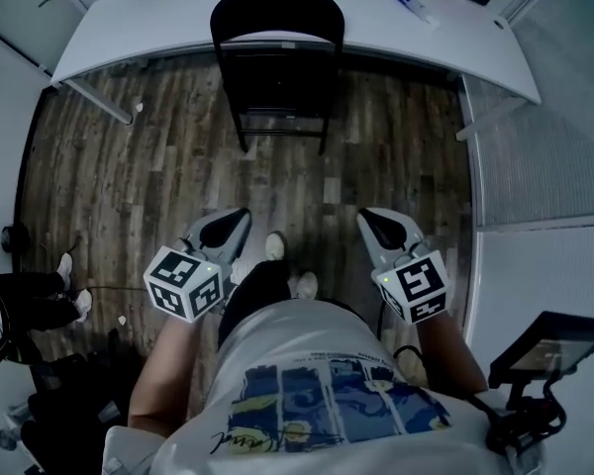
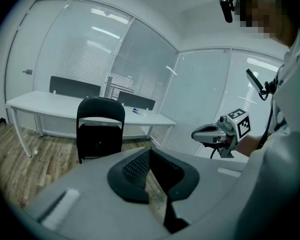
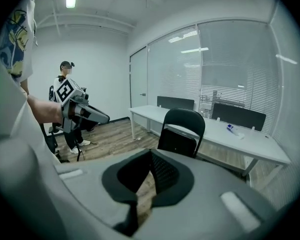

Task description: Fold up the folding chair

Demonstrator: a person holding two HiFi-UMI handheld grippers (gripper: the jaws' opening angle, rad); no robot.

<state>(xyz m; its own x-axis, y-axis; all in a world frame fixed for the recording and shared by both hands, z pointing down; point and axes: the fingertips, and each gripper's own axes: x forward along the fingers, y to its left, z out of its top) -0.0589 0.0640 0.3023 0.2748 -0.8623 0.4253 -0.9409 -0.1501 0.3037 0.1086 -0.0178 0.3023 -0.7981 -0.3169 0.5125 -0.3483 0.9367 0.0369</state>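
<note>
Right gripper [image 3: 149, 177], unlike the left gripper [image 2: 153, 172], faces a bystander [image 3: 57, 83].

Floor [image 1: 129, 166]: dark wood planks, boards running toward 12 o'clock. At 12 o'clock from you, the black folding chair [image 1: 277, 67] stands open on its legs, just at the near edge of the bench [image 1: 139, 18].

Bench: long white top on slanted white legs [image 1: 101, 101] planted on the floor. At 1 o'clock on the top lies one small blue-and-white tube [image 1: 414, 6], flat and well apart from the chair. Dark panels [image 2: 74, 86] stand along the far edge.

Your own shoes [image 1: 274, 245] rest on the floor directly below you. A bystander's shoes [image 1: 65, 267] are at 9 o'clock.
</note>
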